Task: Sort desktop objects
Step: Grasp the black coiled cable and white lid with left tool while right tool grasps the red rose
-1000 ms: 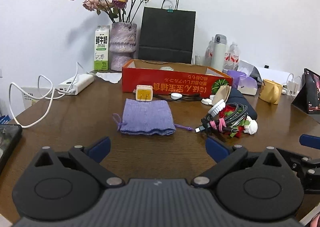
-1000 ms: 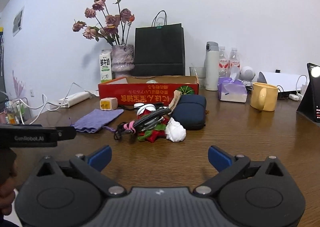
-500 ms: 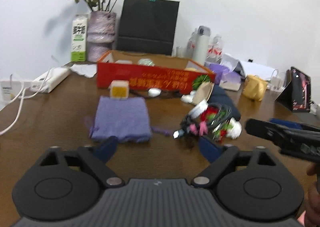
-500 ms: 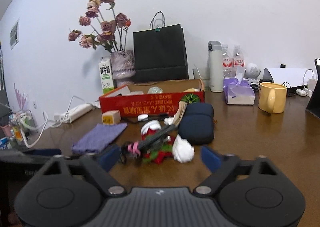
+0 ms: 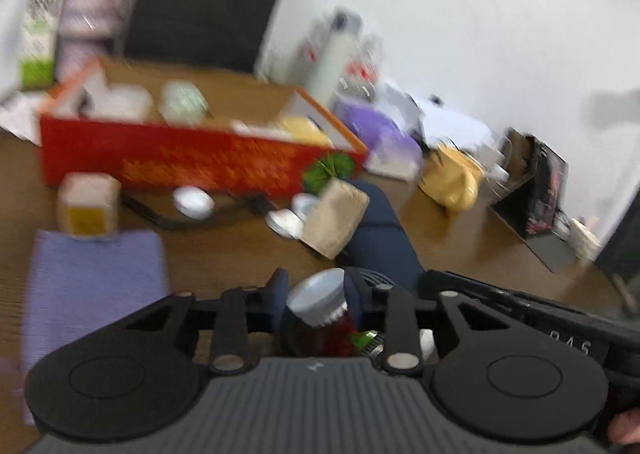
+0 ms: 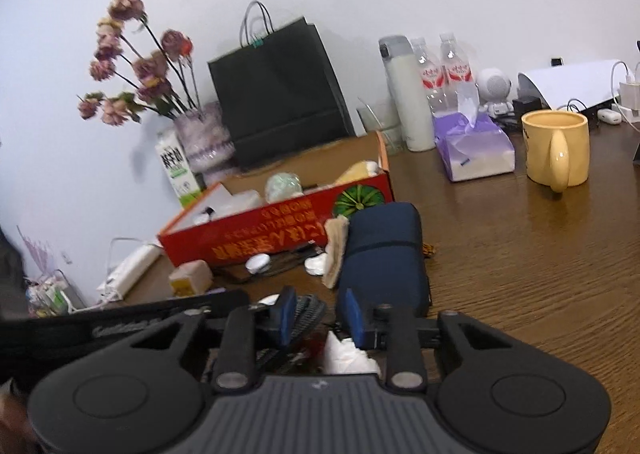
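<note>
Over the tangled pile (image 5: 336,330), both tongs closing, contact unclear.

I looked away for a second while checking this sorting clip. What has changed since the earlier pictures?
Both grippers moved in from wide open over bare table onto the tangled bundle. The left gripper is closing around its white cap; the right gripper is closing over its cables and white piece. Whether either grips is unclear. The red box, navy pouch, purple cloth and yellow mug stayed put.

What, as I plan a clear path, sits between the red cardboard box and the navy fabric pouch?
Right wrist view: a tan ribbed bundle leaning on the pouch, and a small white disc beside it.
</note>
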